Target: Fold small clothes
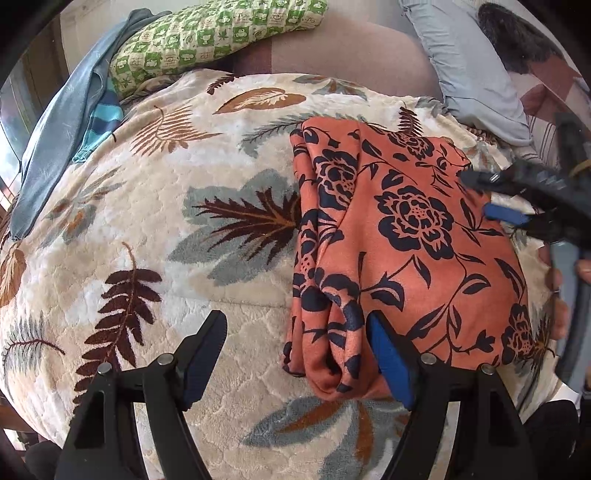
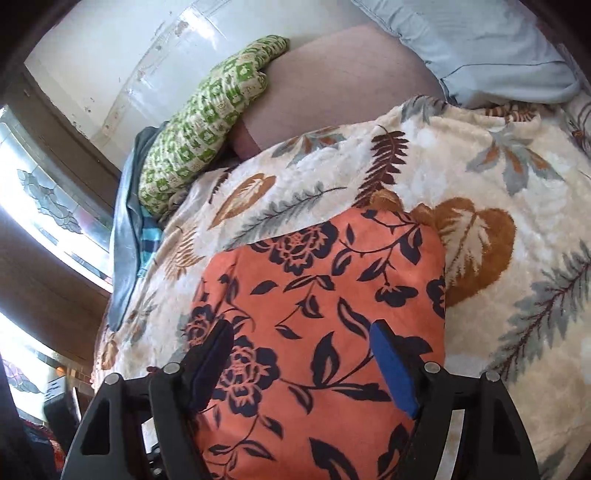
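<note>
An orange garment with dark navy flowers [image 1: 406,236] lies folded on a cream leaf-patterned blanket [image 1: 166,221]; it also shows in the right wrist view [image 2: 325,302]. My left gripper [image 1: 295,332] is open just above the garment's near left edge, where bunched folds sit between its fingers. My right gripper [image 2: 303,343] is open and empty, hovering over the garment's middle. In the left wrist view the right gripper [image 1: 480,195] reaches in from the right over the garment's right side.
A green checked cushion [image 1: 221,33] and a blue-grey cloth with a striped piece [image 1: 70,122] lie at the far left of the bed. A pale blue pillow [image 1: 469,66] lies at the back right. A window [image 2: 48,206] is to the left.
</note>
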